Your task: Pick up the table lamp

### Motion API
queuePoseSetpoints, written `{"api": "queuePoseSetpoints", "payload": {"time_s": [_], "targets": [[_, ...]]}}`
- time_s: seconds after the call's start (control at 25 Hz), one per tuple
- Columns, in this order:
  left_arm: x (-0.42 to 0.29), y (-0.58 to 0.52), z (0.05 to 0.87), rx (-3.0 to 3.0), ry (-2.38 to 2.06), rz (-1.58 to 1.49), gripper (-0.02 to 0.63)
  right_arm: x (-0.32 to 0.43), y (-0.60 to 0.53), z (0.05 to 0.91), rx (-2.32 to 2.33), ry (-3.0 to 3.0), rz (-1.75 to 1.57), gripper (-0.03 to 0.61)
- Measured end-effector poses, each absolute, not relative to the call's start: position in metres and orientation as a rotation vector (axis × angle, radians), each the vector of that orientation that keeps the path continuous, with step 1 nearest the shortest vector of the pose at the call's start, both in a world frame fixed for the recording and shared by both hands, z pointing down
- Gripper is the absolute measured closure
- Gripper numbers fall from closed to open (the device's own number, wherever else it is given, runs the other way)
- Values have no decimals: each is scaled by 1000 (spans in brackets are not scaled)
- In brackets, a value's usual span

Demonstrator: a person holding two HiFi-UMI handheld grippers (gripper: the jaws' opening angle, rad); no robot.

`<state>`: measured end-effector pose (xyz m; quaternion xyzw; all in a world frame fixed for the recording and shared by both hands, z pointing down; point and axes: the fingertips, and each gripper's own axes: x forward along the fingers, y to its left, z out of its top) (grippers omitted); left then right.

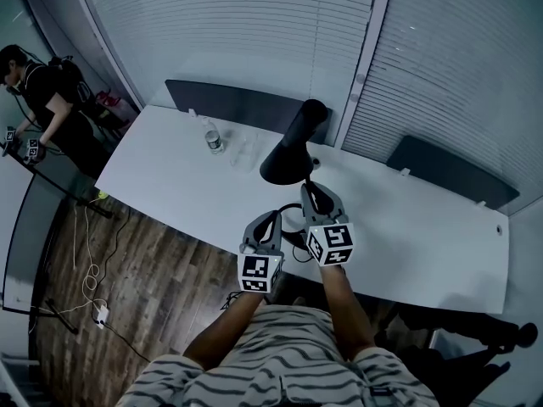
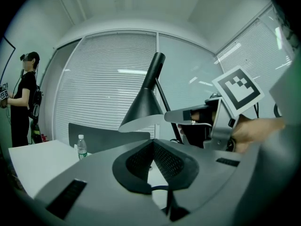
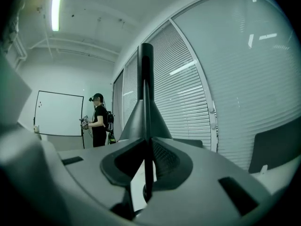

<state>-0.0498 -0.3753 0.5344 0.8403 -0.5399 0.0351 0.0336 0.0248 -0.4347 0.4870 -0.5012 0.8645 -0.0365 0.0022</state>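
A capped clear bottle [image 1: 213, 138] stands on our desk [image 1: 161, 181]. Mid-desk, our right gripper [image 1: 310, 188] clamps the black, cone-shaded table lamp [image 1: 291, 149] by its thin stem. Our left gripper [image 1: 272, 219] is closed and empty.

The right hand-held gripper [image 3: 146, 150] has its two dark padded jaws pressed against the thin black stem of the table lamp [image 3: 145, 79], which stands upright between them. The lamp's cone-shaped shade [image 3: 134, 124] widens just behind the jaws. Slatted blinds [image 3: 197, 98] fill the right side. At the left, a person [image 3: 99, 121] in black stands beside a whiteboard [image 3: 59, 114].
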Motion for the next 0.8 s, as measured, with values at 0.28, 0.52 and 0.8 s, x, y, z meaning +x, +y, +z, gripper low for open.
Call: {"api": "queuePoseSetpoints", "payload": {"time_s": [0.28,0.52,0.8], "targets": [[-49,-378,526,2577,-1646,71,607,29,-423,478,-1556,2670,-195,525],[-48,-382,513,2589,-1654,32,607,29,-410,472,-1573,2664,-183,525],[-41,-378,504,2605,-1632,9,606,32,-394,467,-1577,2664,-181,525]]}}
